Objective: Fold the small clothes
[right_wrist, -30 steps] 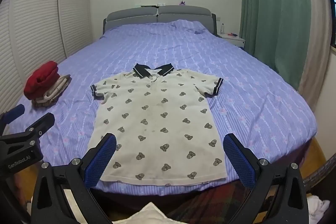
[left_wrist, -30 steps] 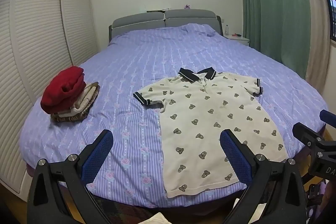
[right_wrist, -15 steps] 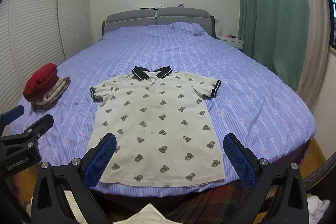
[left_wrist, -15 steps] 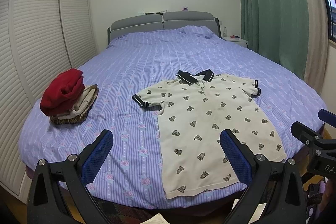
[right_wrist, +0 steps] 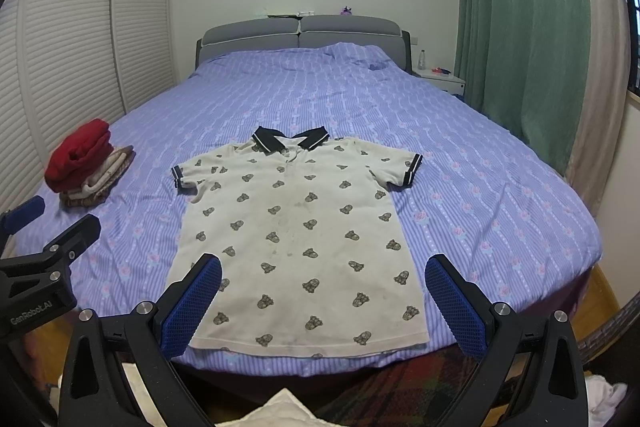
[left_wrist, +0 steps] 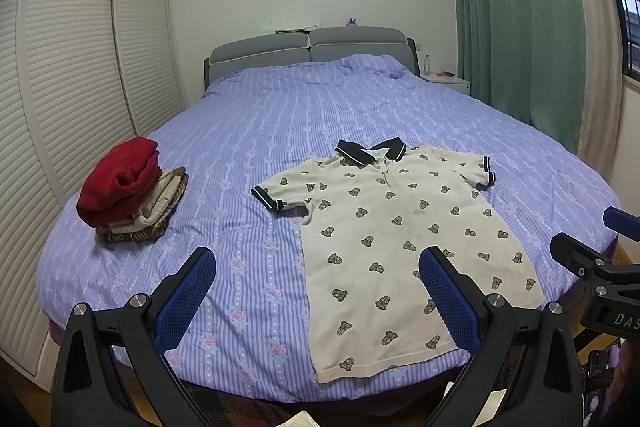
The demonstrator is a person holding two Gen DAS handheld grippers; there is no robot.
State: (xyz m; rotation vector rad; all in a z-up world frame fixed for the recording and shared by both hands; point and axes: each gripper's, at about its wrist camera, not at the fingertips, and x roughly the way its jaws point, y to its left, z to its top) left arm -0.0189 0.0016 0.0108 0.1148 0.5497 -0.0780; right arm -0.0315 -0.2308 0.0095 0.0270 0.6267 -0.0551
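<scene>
1. A small cream polo shirt (right_wrist: 296, 231) lay flat and face up on the bed (right_wrist: 460, 163), near its foot edge. It was printed with small brown bear figures and had a dark navy collar (right_wrist: 290, 139) and navy-trimmed short sleeves spread out to either side. Its collar pointed toward the headboard (right_wrist: 300, 33) and its hem lay just inside the foot edge of the bed.
2. Faint greyish marks showed down the middle of the shirt's front.
3. The bed carried a lilac striped cover with small pink flowers.
4. To the left of the shirt, well apart from it, sat a pile of folded clothes (left_wrist: 132, 203) on the same cover: a red garment (left_wrist: 118, 183) on top, cream and brown pieces beneath.
5. The right tool (right_wrist: 322, 301) hovered off the foot of the bed, its blue-padded fingers (right_wrist: 192, 303) spread wide and gripping nothing, framing the shirt's lower half without touching it.
6. The left tool (left_wrist: 316, 297) hovered just left of the right tool, likewise spread wide and empty; its right finger overlapped the shirt's lower part in view.
7. Beyond the shirt, louvred wardrobe doors (left_wrist: 72, 75) lined the left side of the bed, and a green curtain (right_wrist: 520, 27) hung at the right beside a white nightstand (right_wrist: 440, 79).
</scene>
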